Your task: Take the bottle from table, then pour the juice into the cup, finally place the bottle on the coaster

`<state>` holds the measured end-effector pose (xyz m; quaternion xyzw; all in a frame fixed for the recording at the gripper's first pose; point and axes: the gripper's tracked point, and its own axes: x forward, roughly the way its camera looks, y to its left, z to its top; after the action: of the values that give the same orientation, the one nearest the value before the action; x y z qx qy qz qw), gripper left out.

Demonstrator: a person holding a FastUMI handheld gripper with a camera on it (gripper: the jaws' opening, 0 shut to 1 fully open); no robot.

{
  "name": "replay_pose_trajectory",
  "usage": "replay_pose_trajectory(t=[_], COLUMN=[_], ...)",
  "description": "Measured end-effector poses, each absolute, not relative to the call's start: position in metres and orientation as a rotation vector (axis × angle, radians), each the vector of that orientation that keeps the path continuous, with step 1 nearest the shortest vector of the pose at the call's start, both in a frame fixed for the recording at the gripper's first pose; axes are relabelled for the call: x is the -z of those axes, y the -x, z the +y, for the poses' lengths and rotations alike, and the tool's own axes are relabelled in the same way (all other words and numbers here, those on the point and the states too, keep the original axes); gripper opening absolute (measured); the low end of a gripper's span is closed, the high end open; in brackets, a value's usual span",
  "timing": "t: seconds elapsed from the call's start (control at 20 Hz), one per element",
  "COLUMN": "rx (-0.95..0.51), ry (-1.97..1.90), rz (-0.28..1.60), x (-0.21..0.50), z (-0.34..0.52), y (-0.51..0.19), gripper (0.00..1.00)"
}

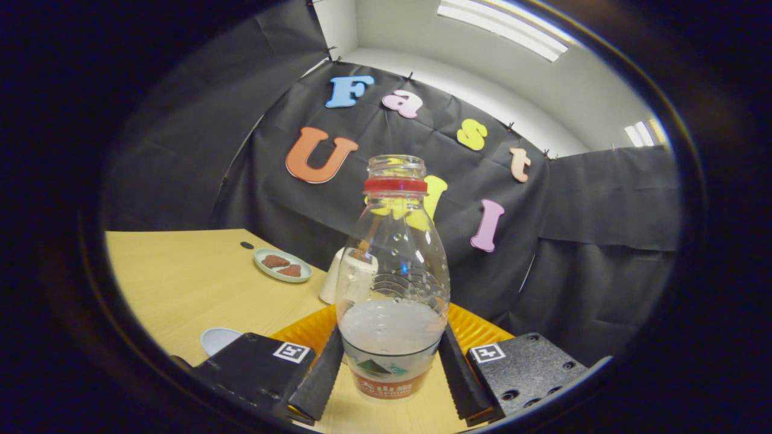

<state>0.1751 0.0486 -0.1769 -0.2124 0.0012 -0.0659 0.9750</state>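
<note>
We've got the fingers clamped on either side of the clear plastic bottle with the red neck ring, low on its body, cloudy juice sitting at the bottom. It stands over the orange ribbed coaster. Just beyond, partly behind the bottle, is the white cup on the pale wooden surface. We'd say lift straight, tip slowly, since there's no cap.
</note>
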Motion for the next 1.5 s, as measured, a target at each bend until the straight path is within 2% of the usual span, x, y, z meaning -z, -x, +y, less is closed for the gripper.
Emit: replay_pose_trajectory(t=[0.2,0.55,1.05,1.5], rx=[0.062,0.036,0.017,0.076], ry=[0.264,0.196,0.012,0.010], rz=[0.037,0.078,0.168,0.133], x=[0.182,0.194,0.239,0.265], z=[0.048,0.042,0.032,0.013], y=[-0.187,-0.219,-0.296,-0.352], gripper=[0.81,0.82,0.82,0.82])
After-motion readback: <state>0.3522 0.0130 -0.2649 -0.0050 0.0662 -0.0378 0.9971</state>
